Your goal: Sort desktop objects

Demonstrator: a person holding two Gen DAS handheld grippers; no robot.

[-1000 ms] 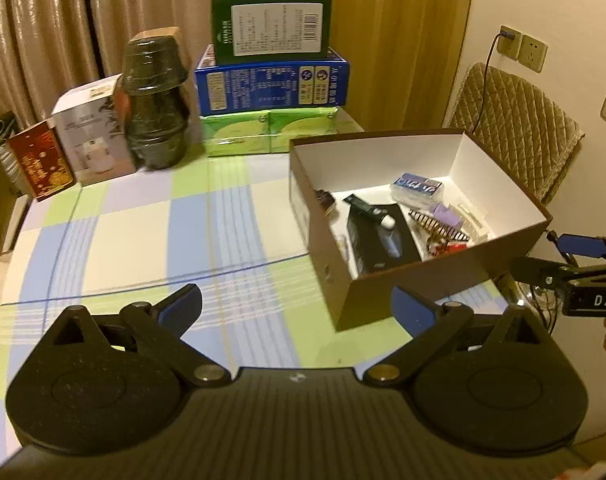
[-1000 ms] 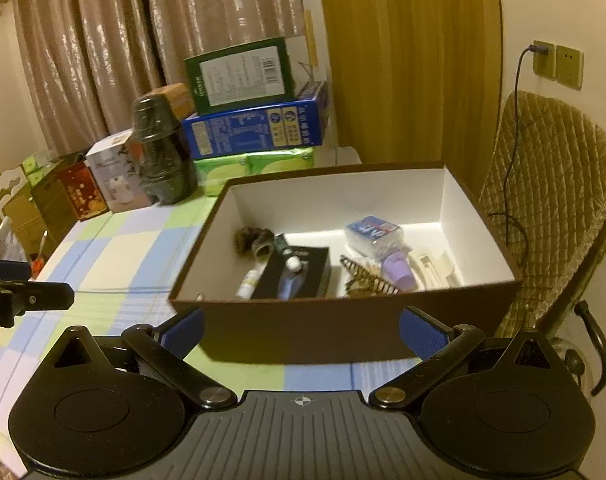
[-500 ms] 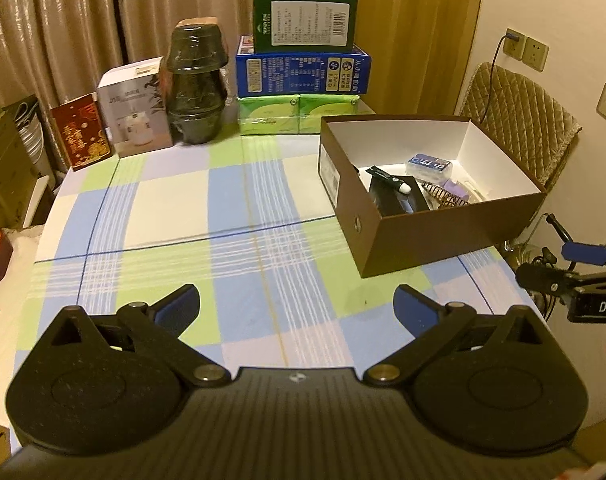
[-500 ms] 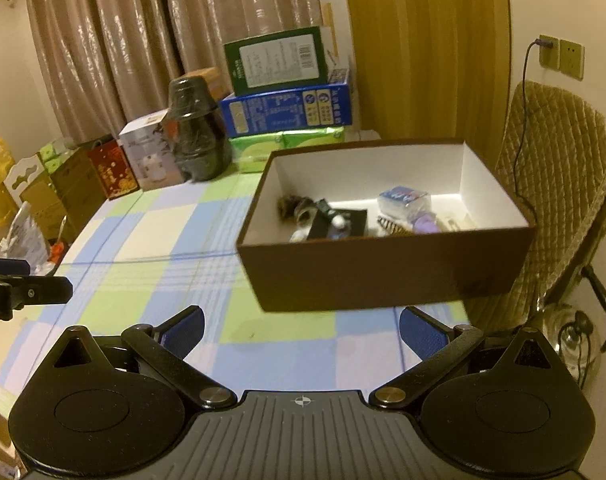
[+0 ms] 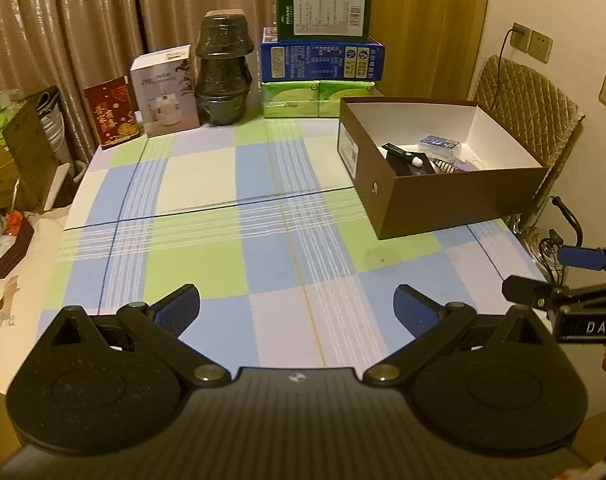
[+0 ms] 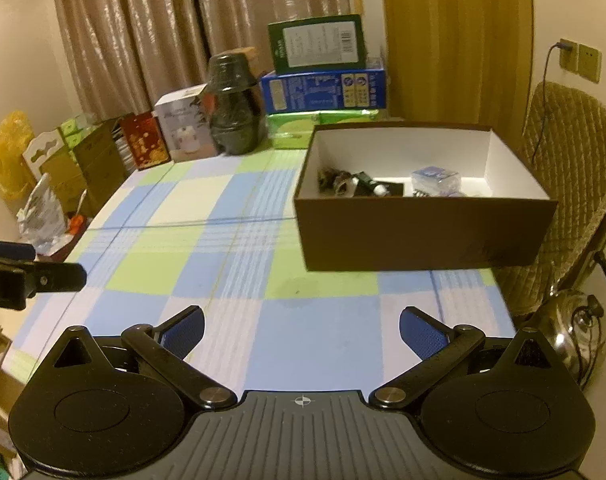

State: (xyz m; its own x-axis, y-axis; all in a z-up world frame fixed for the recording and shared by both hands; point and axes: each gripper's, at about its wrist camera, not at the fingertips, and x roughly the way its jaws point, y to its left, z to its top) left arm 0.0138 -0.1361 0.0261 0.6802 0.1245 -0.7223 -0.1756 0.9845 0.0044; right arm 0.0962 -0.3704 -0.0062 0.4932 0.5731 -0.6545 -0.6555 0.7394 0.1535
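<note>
We hold both claws wide open and empty; the box (image 6: 423, 232) sits ahead and right of our right claw (image 6: 301, 330), nearer than our left claw (image 5: 297, 306).

I see a table (image 5: 207, 264) ahead of my tools, covered by a checked cloth in blue, green, lilac and cream. Ahead and right of the left tool, a brown open box (image 5: 459, 204) sits on it near the right edge. Along the far edge stand a red carton (image 5: 110, 110), a white appliance box (image 5: 165, 88), a dark wrapped stack of pots (image 5: 223, 72), and a green packet (image 5: 317, 98) carrying a blue box (image 5: 323, 62) with a dark green box (image 5: 323, 14) on top. The cloth directly below both tools is bare.
</note>
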